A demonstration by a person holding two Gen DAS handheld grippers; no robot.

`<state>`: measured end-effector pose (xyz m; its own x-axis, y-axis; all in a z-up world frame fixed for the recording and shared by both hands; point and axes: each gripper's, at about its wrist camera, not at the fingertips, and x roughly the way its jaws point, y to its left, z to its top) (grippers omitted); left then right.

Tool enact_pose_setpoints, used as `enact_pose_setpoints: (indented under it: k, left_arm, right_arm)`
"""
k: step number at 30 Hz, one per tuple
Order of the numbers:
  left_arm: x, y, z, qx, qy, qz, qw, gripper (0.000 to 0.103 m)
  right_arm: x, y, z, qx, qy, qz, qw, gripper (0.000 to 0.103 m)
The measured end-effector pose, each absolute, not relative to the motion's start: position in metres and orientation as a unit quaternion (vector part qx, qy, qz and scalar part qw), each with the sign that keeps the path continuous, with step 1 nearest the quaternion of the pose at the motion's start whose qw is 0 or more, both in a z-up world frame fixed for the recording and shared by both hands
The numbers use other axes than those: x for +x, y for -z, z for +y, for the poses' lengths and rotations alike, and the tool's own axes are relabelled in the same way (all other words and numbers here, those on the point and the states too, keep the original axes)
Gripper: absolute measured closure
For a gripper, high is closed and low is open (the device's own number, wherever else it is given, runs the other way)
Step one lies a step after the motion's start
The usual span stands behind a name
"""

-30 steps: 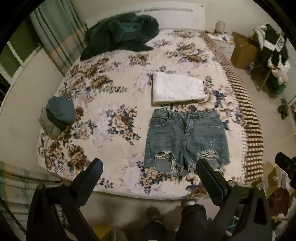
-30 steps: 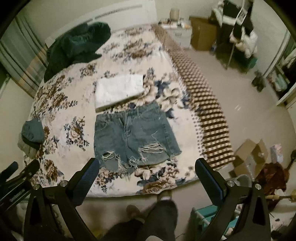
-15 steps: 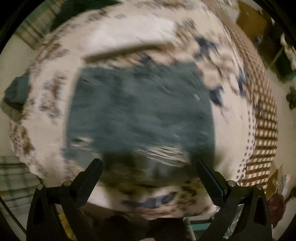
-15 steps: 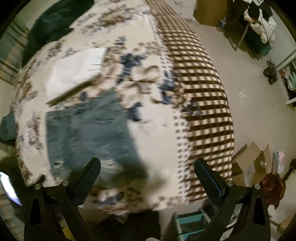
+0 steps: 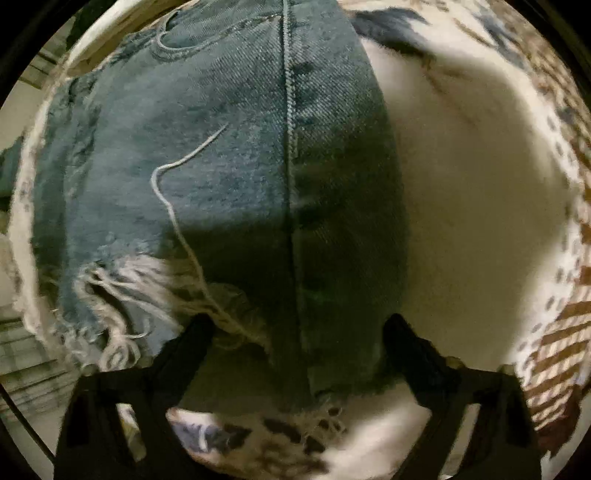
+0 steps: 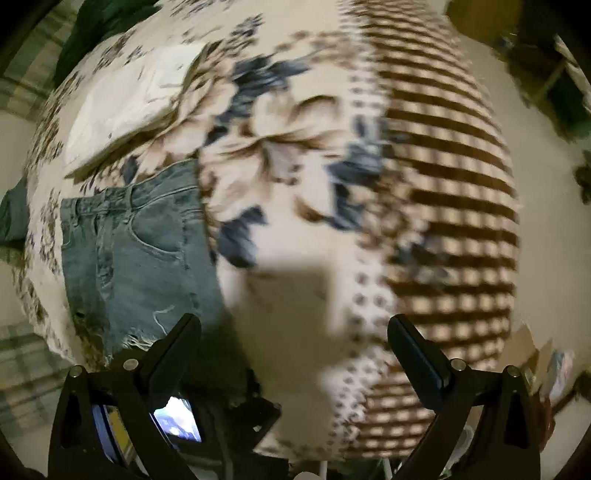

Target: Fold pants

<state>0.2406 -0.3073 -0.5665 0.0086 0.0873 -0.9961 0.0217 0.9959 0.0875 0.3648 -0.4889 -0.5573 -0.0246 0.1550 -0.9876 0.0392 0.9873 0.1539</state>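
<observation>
Frayed blue denim shorts (image 5: 229, 177) lie flat on the floral bedspread (image 5: 472, 206) and fill the left wrist view. My left gripper (image 5: 297, 328) is open, close above the hem of the shorts' right leg, its fingers either side of the side seam. In the right wrist view the shorts (image 6: 140, 258) lie at the left, waistband away from me. My right gripper (image 6: 293, 332) is open and empty over bare bedspread (image 6: 288, 206) to the right of the shorts. The left gripper's body (image 6: 177, 421) shows at the bottom left of that view.
Folded white cloth (image 6: 122, 107) lies just beyond the shorts' waistband. The bedspread's brown checked border (image 6: 443, 192) runs along the bed's right edge, with floor past it. Dark green clothing (image 6: 92, 26) lies at the far left corner.
Both grippers have dropped from standing height down close to the bed. The left now hovers over the shorts' right leg hem; the right is over bedspread beside the shorts. Both stay open.
</observation>
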Motion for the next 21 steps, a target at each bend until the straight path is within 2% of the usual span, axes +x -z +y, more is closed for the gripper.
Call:
enact_pose_setpoints:
  k: [1, 3, 6, 10, 12, 13, 14, 15, 16, 17, 18, 19, 21]
  left_arm:
    - [0.24, 0.564, -0.304, 0.028, -0.013, 0.7, 0.713, 0.034]
    - [0.237, 0.554, -0.297, 0.013, -0.001, 0.69, 0.723, 0.06]
    - [0.233, 0.538, -0.278, -0.017, 0.006, 0.681, 0.732, 0.086]
    - [0.229, 0.523, -0.25, -0.051, 0.015, 0.673, 0.738, 0.093]
    - [0.229, 0.513, -0.235, -0.065, 0.019, 0.667, 0.742, 0.094]
    - [0.228, 0.51, -0.227, -0.071, 0.019, 0.663, 0.745, 0.094]
    - [0.225, 0.506, -0.22, -0.079, 0.019, 0.659, 0.748, 0.094]
    - [0.225, 0.5, -0.214, -0.085, 0.019, 0.656, 0.75, 0.094]
    - [0.225, 0.496, -0.207, -0.089, 0.019, 0.653, 0.752, 0.094]
    - [0.226, 0.487, -0.194, -0.095, 0.019, 0.647, 0.756, 0.094]
    - [0.225, 0.48, -0.186, -0.099, 0.019, 0.645, 0.758, 0.094]
    - [0.226, 0.473, -0.176, -0.105, 0.018, 0.642, 0.76, 0.094]
    - [0.229, 0.456, -0.152, -0.119, 0.019, 0.636, 0.762, 0.094]
  right_arm:
    - [0.373, 0.566, -0.48, 0.072, -0.057, 0.717, 0.691, 0.001]
    - [0.387, 0.582, -0.462, 0.078, -0.079, 0.723, 0.682, 0.001]
    - [0.412, 0.607, -0.436, 0.086, -0.109, 0.737, 0.661, 0.001]
    - [0.441, 0.637, -0.41, 0.085, -0.119, 0.753, 0.642, 0.001]
    - [0.452, 0.65, -0.402, 0.099, -0.12, 0.76, 0.631, 0.007]
    - [0.455, 0.655, -0.397, 0.103, -0.118, 0.764, 0.625, 0.02]
    - [0.457, 0.658, -0.395, 0.102, -0.116, 0.766, 0.624, 0.038]
    - [0.458, 0.66, -0.39, 0.1, -0.113, 0.767, 0.623, 0.047]
    - [0.458, 0.66, -0.386, 0.1, -0.114, 0.767, 0.623, 0.064]
    - [0.458, 0.658, -0.382, 0.102, -0.116, 0.764, 0.626, 0.076]
    - [0.457, 0.654, -0.377, 0.095, -0.111, 0.761, 0.632, 0.078]
    - [0.457, 0.649, -0.371, 0.085, -0.107, 0.756, 0.64, 0.084]
    - [0.454, 0.636, -0.36, 0.074, -0.103, 0.748, 0.652, 0.085]
